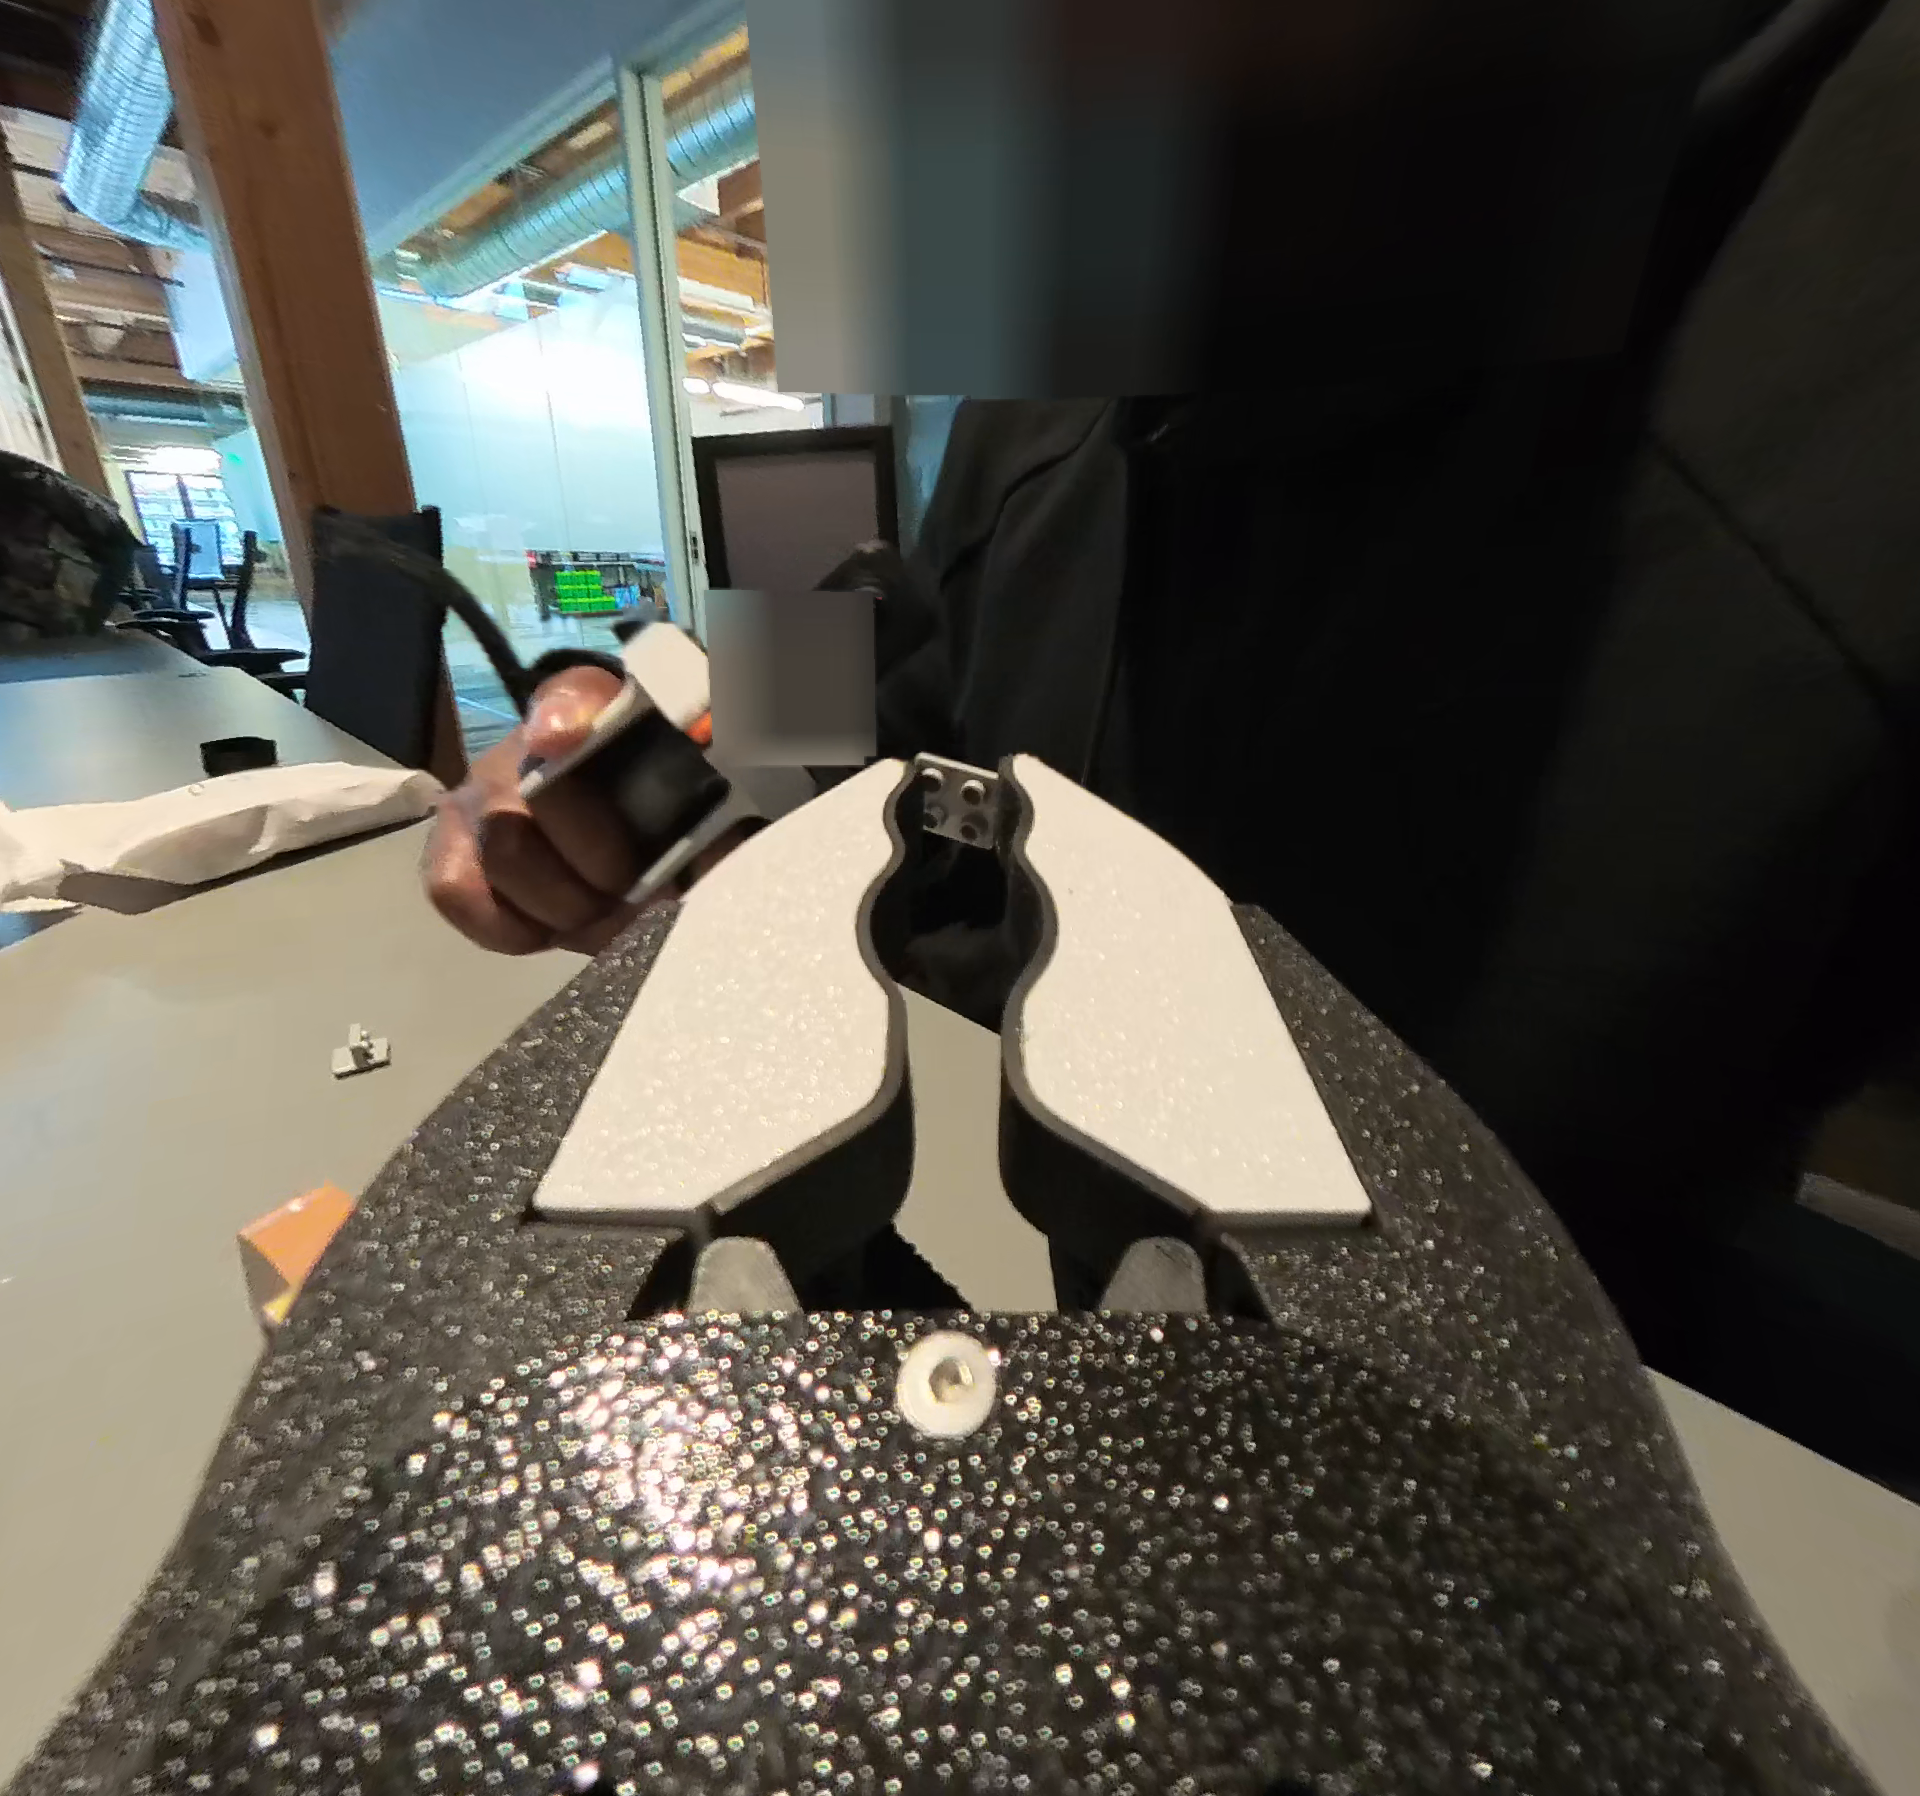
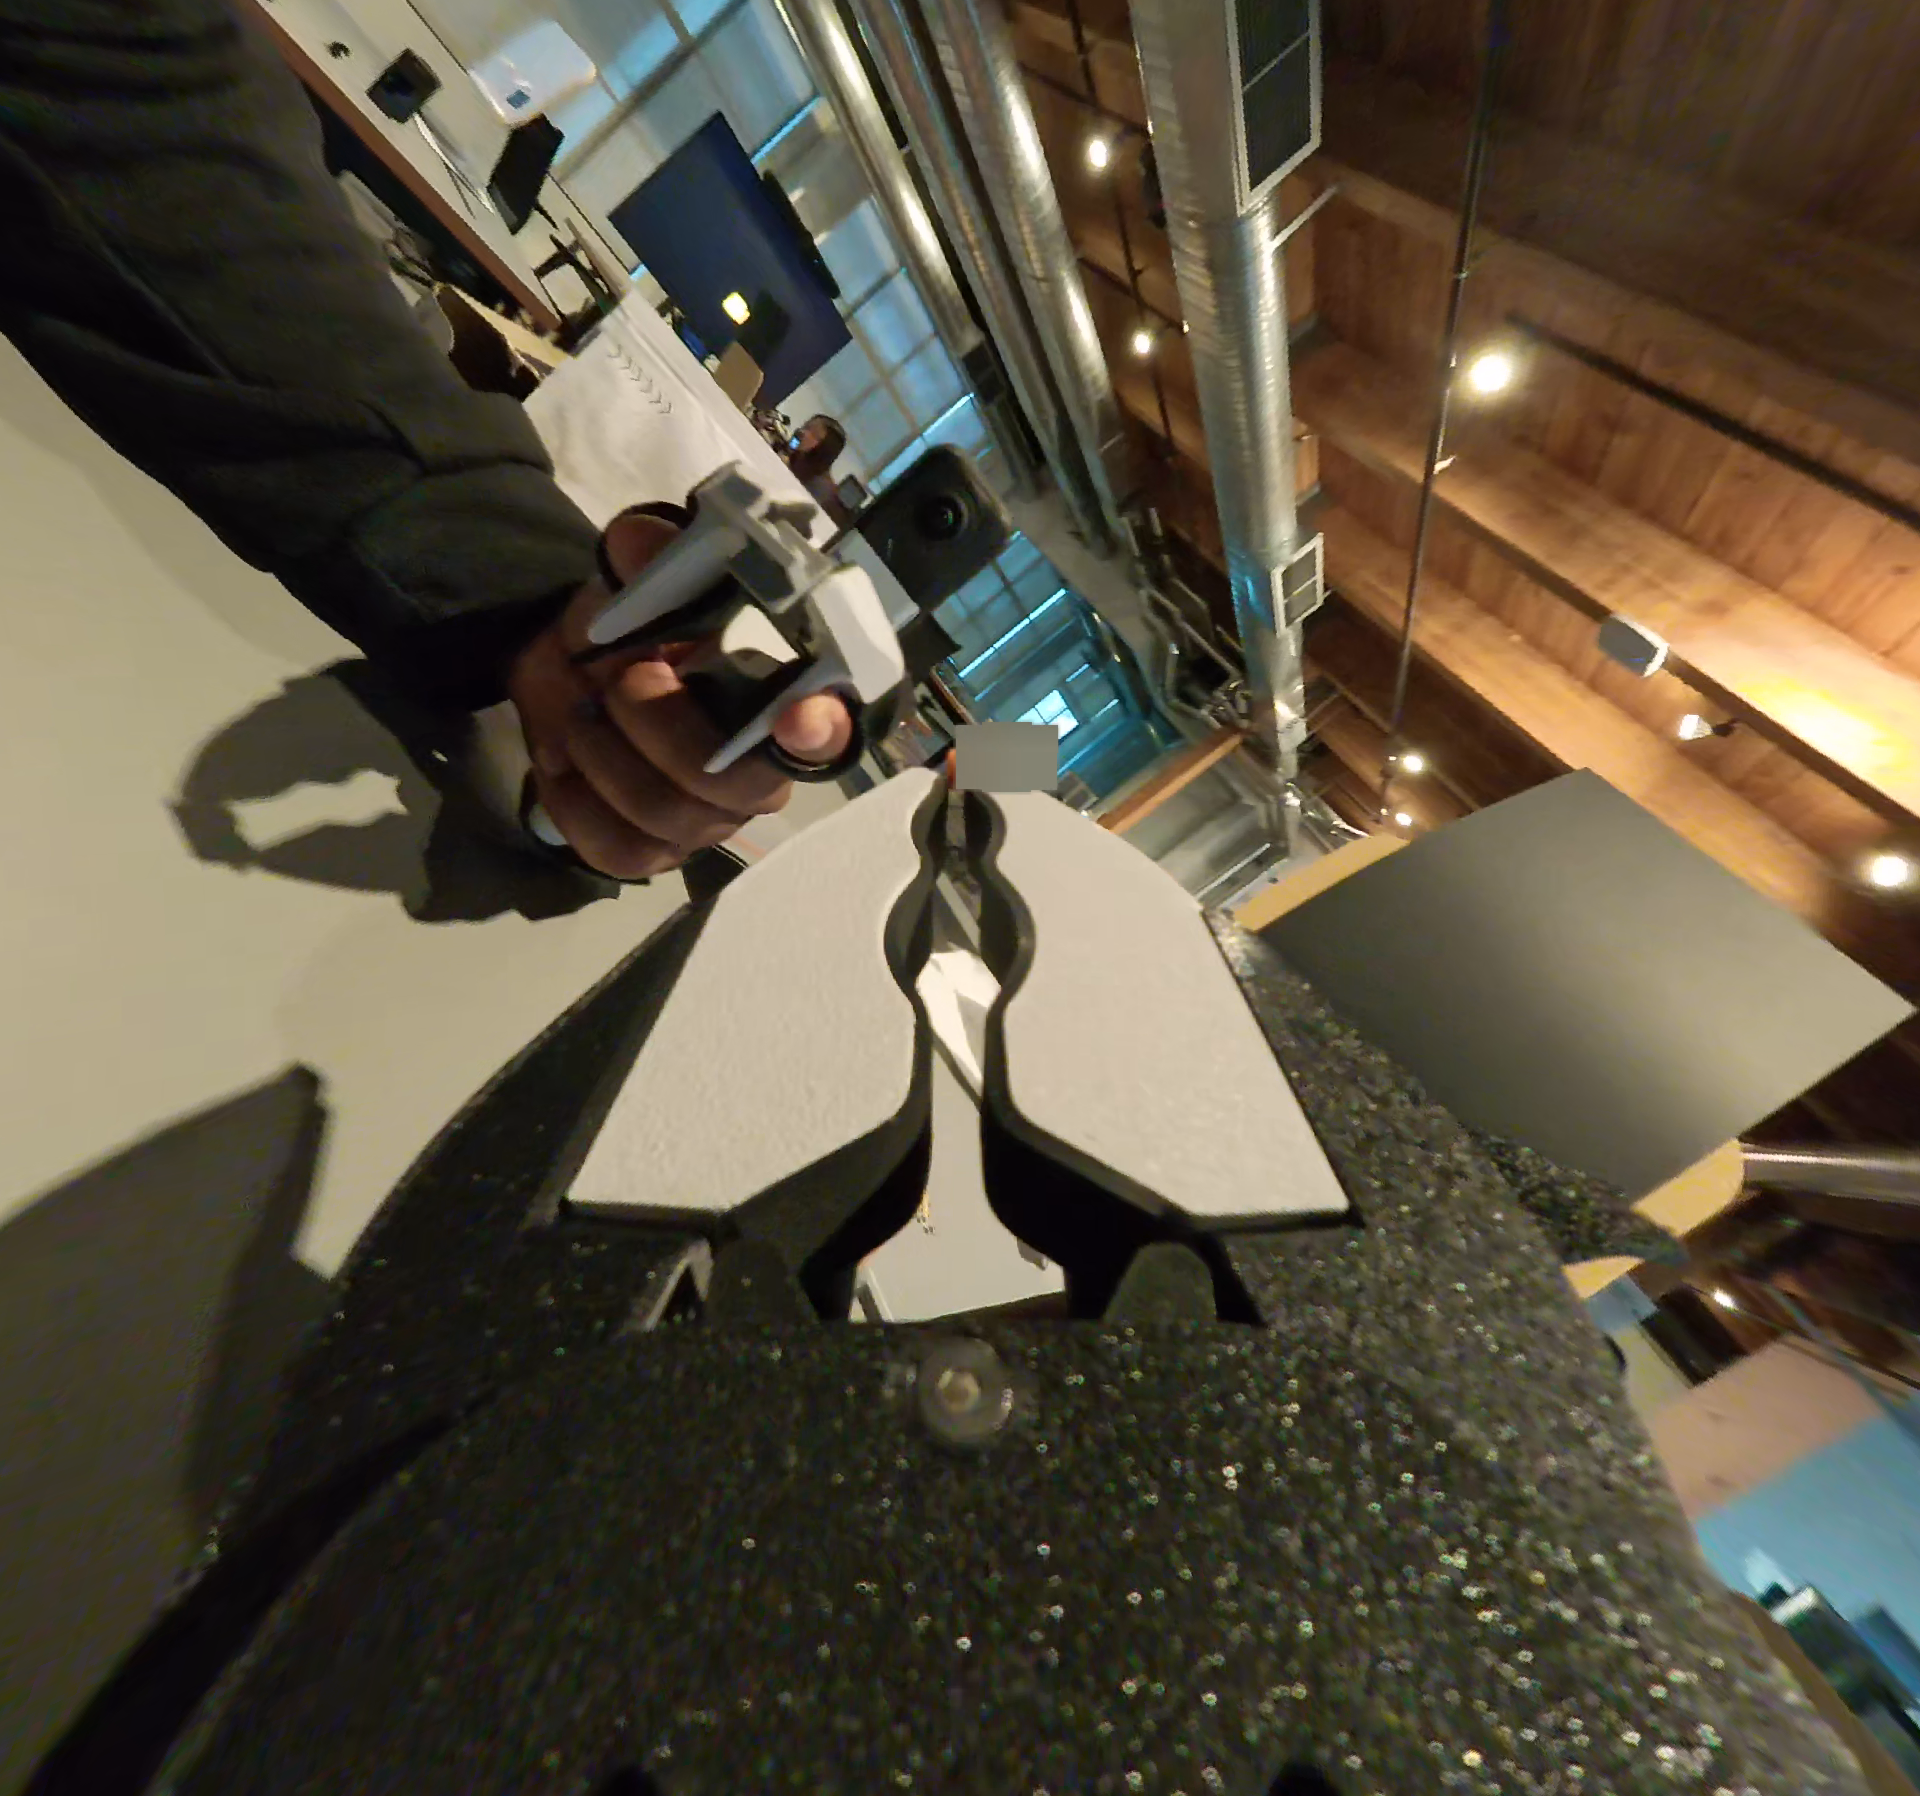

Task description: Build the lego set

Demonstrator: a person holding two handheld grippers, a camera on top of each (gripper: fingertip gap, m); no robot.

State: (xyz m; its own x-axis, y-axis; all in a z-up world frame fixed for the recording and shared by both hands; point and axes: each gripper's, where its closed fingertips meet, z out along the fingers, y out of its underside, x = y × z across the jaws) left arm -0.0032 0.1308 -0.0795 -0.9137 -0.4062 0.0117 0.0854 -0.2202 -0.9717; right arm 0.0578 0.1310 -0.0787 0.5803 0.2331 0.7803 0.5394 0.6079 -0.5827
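The left hand-held gripper (image 1: pixel 958 801) is clenched on one small light-grey square lego plate with four studs (image 1: pixel 957 804), pinched by two opposite edges at the very fingertips, lifted clear of the grey surface (image 1: pixel 156 1175) with its studded face turned back toward the camera. The right hand-held gripper (image 2: pixel 958 811) has its fingers drawn almost together; something thin and dark seems to sit between the tips, but a mosaic patch lies just beside it and I cannot tell whether it is a part or only shadow.

The plate is hard moulded plastic: very light, stiff, smooth-sided and apt to slip or pivot if squeezed off-centre. Its flat side walls are the right place to hold it, as now, leaving the studs and the underside free for mating. Pressing it onto another piece should need a short, firm, square push; a skewed one could pop it out of the grip.

Counted in the left wrist view: one four-stud plate held, one small grey lego sub-assembly (image 1: pixel 361 1059) lying loose on the surface well to the side, one orange-brown block (image 1: pixel 296 1237) at the gripper body's edge, one crumpled white paper bag (image 1: pixel 208 827) farther back, and a person's hand (image 1: pixel 520 863) holding the other tool.
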